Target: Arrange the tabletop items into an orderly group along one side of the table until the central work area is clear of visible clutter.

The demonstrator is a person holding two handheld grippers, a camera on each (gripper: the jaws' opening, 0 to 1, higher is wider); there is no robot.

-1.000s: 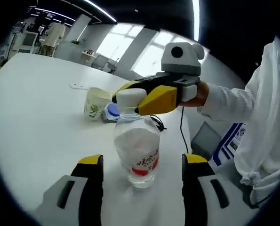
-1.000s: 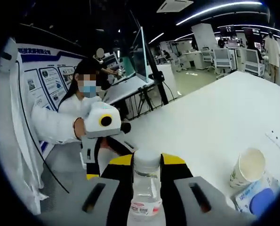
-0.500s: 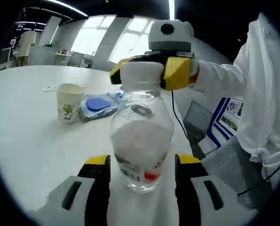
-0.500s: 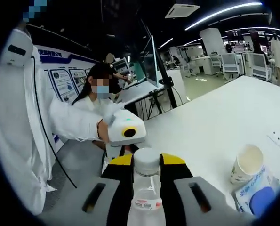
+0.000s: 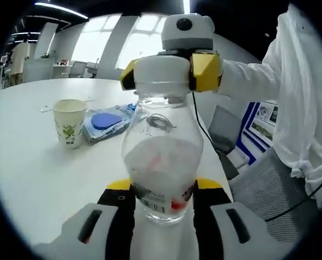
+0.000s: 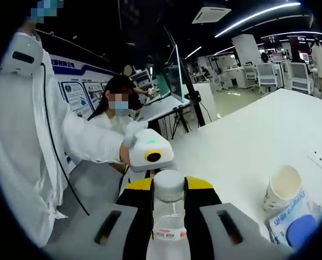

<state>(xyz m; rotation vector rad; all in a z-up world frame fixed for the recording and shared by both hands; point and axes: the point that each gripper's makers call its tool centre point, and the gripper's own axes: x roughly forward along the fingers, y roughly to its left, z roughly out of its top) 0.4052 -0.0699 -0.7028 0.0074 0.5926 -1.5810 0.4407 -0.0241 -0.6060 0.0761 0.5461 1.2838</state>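
Clear plastic bottle point(image 5: 162, 162) upright on white tabletop point(image 5: 36, 157), near edge. Right gripper point(image 5: 171, 73) clamped on white cap point(image 5: 162, 76); left gripper point(image 5: 162, 203) closed in against lower body at label, contact likely. Thin walls, seems light, probably dents under squeeze; slick. Cap and neck stiffest hold. Paper cup point(image 5: 69, 122), blue-printed packet point(image 5: 106, 123) just beside each other, well apart from bottle.

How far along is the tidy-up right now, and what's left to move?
Done: the paper cup and blue packet sit side by side. In hand: the bottle, its cap clamped by the right gripper, its body between the left gripper jaws. Left: setting the bottle beside them.
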